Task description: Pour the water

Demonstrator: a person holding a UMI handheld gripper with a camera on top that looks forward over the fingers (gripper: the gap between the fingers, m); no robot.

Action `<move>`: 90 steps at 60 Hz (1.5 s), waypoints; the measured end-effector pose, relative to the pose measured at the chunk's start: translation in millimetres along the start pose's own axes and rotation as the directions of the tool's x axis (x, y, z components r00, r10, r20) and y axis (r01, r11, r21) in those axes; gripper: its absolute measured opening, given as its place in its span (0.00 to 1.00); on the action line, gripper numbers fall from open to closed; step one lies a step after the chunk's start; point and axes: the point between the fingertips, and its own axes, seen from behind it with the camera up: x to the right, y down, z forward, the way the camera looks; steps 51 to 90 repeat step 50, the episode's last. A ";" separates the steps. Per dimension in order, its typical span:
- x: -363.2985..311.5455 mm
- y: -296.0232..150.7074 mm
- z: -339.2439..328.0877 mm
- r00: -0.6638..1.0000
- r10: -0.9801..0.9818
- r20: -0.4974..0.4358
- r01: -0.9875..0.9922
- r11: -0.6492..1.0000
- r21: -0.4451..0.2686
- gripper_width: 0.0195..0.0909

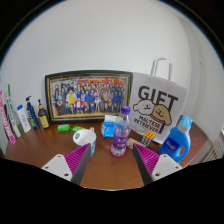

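Note:
A clear water bottle (120, 136) with a purple label and blue cap stands upright on the brown wooden table (108, 172), just ahead of my fingers and a little right of their midline. A white cup (84, 138) sits to its left, beyond the left finger. My gripper (108, 165) is open, its pink pads (61, 163) spread wide on both sides with only bare table between them. Nothing is held.
A framed group photo (88, 97) leans on the wall behind. A white gift bag (157, 105) stands at the right, with a blue detergent bottle (179, 139) in front of it. Several toiletry bottles (28, 116) line the left. A small green item (64, 128) lies nearby.

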 end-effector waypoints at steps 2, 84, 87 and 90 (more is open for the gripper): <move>-5.9 0.5 -19.8 1.000 -0.004 -0.007 0.004 1.000 -0.014 0.93; -120.5 15.3 -235.4 0.998 -0.070 0.004 0.071 0.997 -0.032 0.93; -120.5 15.3 -235.4 0.998 -0.070 0.004 0.071 0.997 -0.032 0.93; -120.5 15.3 -235.4 0.998 -0.070 0.004 0.071 0.997 -0.032 0.93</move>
